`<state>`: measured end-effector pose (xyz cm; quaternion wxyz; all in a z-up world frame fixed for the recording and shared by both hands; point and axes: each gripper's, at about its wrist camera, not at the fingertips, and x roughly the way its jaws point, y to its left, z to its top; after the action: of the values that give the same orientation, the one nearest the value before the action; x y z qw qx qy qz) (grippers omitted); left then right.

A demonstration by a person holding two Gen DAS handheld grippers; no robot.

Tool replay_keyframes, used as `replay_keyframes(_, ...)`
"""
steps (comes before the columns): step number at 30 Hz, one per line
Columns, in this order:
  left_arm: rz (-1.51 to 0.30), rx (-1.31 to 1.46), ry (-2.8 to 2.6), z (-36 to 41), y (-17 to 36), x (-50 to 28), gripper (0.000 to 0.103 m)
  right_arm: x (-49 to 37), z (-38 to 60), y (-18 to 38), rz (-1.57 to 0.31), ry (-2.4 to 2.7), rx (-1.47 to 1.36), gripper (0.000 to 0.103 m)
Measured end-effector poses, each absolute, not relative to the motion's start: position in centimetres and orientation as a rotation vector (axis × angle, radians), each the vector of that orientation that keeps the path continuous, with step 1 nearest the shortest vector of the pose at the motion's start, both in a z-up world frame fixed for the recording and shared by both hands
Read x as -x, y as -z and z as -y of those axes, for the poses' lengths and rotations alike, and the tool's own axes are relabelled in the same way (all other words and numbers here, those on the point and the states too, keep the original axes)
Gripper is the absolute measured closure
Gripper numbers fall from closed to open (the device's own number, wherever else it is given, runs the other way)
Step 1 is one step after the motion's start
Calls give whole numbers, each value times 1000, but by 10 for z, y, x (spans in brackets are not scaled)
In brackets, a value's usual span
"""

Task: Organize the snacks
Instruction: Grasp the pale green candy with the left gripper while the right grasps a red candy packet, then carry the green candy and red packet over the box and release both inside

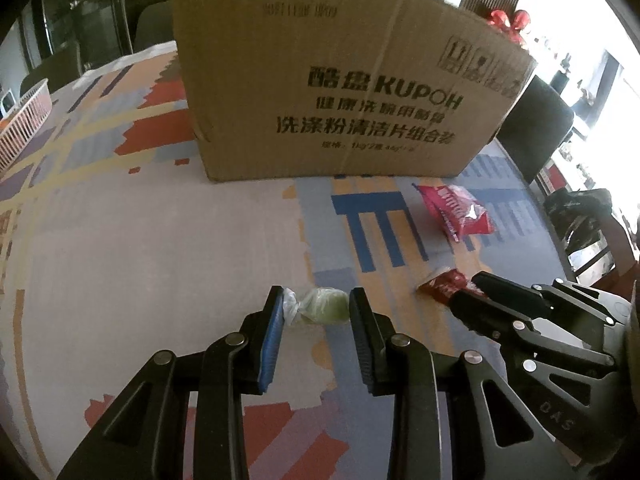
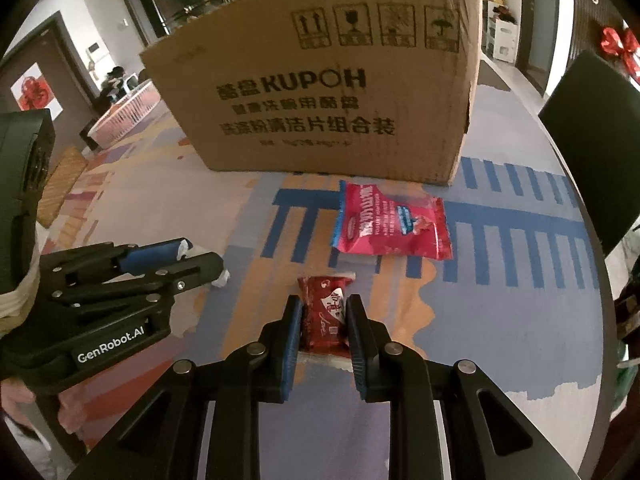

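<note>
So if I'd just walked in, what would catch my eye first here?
Probably the big brown KUPOH cardboard box standing at the back of the colourfully patterned tablecloth. Next, the two black tools in front: the left tool pinches a green wrapped candy, and the right tool grips a red wrapped candy. A pink snack bag lies loose between them and the box.

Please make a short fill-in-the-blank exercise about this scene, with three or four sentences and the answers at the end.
1. The left gripper is closed on a ____ candy.
2. The right gripper holds a snack whose wrapper is ____.
3. The pink bag lies in front of the cardboard ____.
4. The pink bag is held by ____ gripper.

Answers: green; red; box; neither
</note>
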<state>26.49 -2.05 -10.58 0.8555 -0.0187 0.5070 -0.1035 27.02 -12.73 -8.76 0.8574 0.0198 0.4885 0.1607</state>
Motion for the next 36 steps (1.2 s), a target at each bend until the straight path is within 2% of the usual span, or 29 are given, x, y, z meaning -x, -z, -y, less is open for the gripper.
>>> replay_keyframes(11,-1020,45,228,16,84,-244,70,-253,131,74,-999,-360,-12,82)
replay_keyframes(14,-1022,44,230,16,84,-239,70,-255,132,84,-1050,-360,-8,87)
replay_keyframes(17,-1029,46,233,17,87,-238,70,-253,134,87,-1059,-365,-25,87)
replay_keyframes(21,-1029,49,232,16,88,-235,70,-253,134,88,-1076,-371,-32,84)
replay_keyframes(23,-1029,47,232,16,88,-234,70,-253,135,87,-1079,-379,-45,75)
replay_keyframes(24,-1031,46,232,16,89,-234,70,-251,135,86,-1075,-381,-37,74)
replay_keyframes(34,-1042,40,227,16,94,-231,70,-256,120,98,-1107,-367,21,75)
replay_keyframes(36,-1038,38,225,15,93,-231,70,-257,120,98,-1105,-361,23,79)
